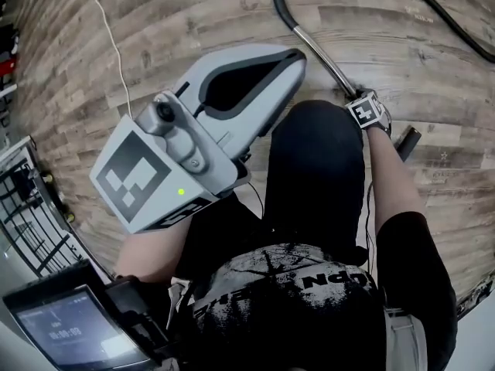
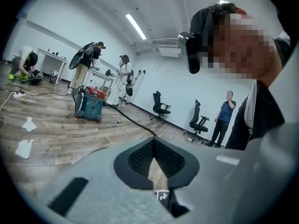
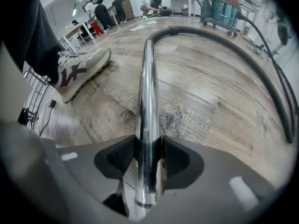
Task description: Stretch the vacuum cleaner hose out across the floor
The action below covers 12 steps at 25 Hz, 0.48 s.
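Right gripper view shows the right tongs (image 3: 148,155) clamped on the chrome tube (image 3: 148,92), low centre. The black hose (image 3: 196,30) curves from the tube's top to the right edge across the floor (image 3: 210,101). The tube is likely stiff and slick, the hose limp, so grip near their joint. The left tongs (image 2: 154,160) are closed and empty.

My left hand-held gripper (image 1: 294,60) is near, roughly level, jaws together, empty; my right hand-held gripper (image 3: 148,146) points steeply down, arm stretched out, pads clamping the metal tube (image 3: 148,78)

Black hose (image 3: 196,30) curves along the floor (image 3: 210,101), ending in chrome tube (image 3: 148,101).
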{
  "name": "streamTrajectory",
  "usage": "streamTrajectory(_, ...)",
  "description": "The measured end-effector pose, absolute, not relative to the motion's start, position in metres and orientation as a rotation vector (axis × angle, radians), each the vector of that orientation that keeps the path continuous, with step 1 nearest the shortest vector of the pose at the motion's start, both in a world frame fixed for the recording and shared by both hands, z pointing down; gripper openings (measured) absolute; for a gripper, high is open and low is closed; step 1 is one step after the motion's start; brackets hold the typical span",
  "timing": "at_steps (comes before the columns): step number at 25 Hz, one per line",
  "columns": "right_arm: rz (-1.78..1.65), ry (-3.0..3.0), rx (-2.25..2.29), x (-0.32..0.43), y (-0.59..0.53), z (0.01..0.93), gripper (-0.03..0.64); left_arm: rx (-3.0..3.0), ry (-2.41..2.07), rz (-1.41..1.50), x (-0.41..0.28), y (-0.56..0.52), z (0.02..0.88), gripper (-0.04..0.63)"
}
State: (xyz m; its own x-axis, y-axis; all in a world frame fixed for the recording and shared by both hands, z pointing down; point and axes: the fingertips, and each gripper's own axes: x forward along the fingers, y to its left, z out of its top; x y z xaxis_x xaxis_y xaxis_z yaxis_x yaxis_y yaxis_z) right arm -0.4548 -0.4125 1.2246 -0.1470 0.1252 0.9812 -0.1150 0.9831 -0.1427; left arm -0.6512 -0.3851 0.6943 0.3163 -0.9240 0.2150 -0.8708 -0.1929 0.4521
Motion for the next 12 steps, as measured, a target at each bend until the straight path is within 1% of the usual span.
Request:
streamTrajectory(2, 0.174, -1.762, 0.006, -0.468, -0.412, 1.223, 0.183, 2.081, -1.589, -0.135, -0.656, -0.384, 0.696, 0.0)
streamTrajectory(7, 0.157, -1.753, 0.021, -0.474, -0.412, 1.227, 0.18, 2.053, -1.603, -0.116, -0.662, -0.379, 0.704, 0.001)
streamTrajectory(12, 0.181, -1.764, -0.006, -0.473, -0.41, 1.226, 0.179, 2.01, -1.598, -0.019, -0.657, -0.368, 0.729, 0.0)
